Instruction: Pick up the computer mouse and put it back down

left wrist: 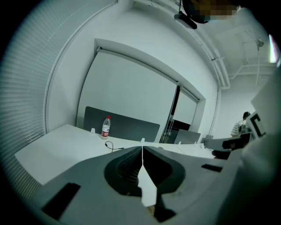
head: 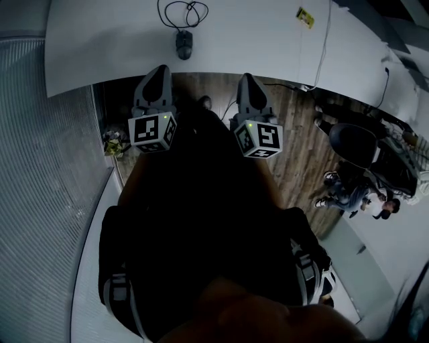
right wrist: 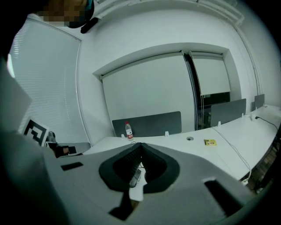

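The computer mouse (head: 184,43) is lying untouched on the white desk (head: 100,40), with its cable (head: 182,12) coiling away from its far end. Both claws are hanging at the desk's near edge, and neither is touching the mouse. The left gripper (head: 163,70) is showing its 2 jaws pressed together tip to tip with nothing between them. The right gripper (head: 245,77) is looking the same in its own view, closed and carrying nothing. The mouse is sitting ahead of the left gripper and a little to its right, near its tips, while the right gripper is standing well off to the mouse's right (so the left is the nearer of the 2). The mouse's long axis is running away from the person, roughly along the way the jaws are pointing. By my judgement, whichever claw is going in will be needing to open first and straddle the mouse across its narrow width.
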